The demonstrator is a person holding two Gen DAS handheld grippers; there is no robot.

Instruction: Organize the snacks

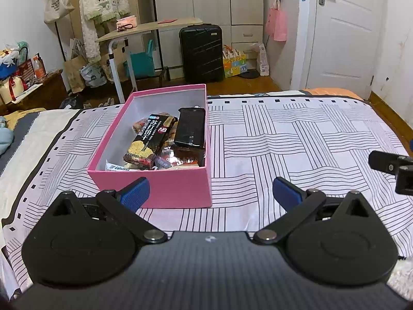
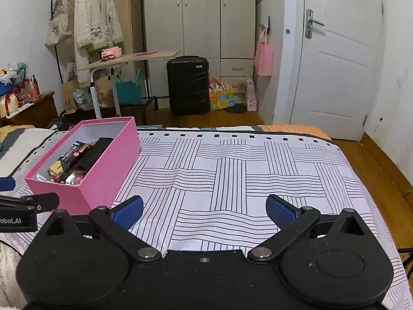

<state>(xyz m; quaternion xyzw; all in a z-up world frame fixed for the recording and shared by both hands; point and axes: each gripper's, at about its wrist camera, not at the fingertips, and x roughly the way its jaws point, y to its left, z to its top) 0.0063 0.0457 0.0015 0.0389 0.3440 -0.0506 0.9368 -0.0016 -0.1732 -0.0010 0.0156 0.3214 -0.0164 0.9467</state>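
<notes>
A pink box [image 1: 165, 188] stands on the bed with several snack packs inside, among them a black soda-cracker pack [image 1: 149, 139] and a black wrapped bar [image 1: 191, 128]. My left gripper [image 1: 210, 193] is open and empty, just in front of the box's near wall. My right gripper [image 2: 204, 213] is open and empty over the bare sheet, to the right of the pink box [image 2: 103, 170]. The cracker pack [image 2: 68, 159] also shows in the right wrist view. Each gripper's edge shows in the other's view.
The bed has a white sheet [image 1: 296, 139] with black line squares. Beyond its far edge are a black suitcase [image 1: 201, 51], a small rolling table [image 1: 144, 29], a clothes rack, wardrobes and a white door [image 1: 343, 33]. Wooden floor lies to the right.
</notes>
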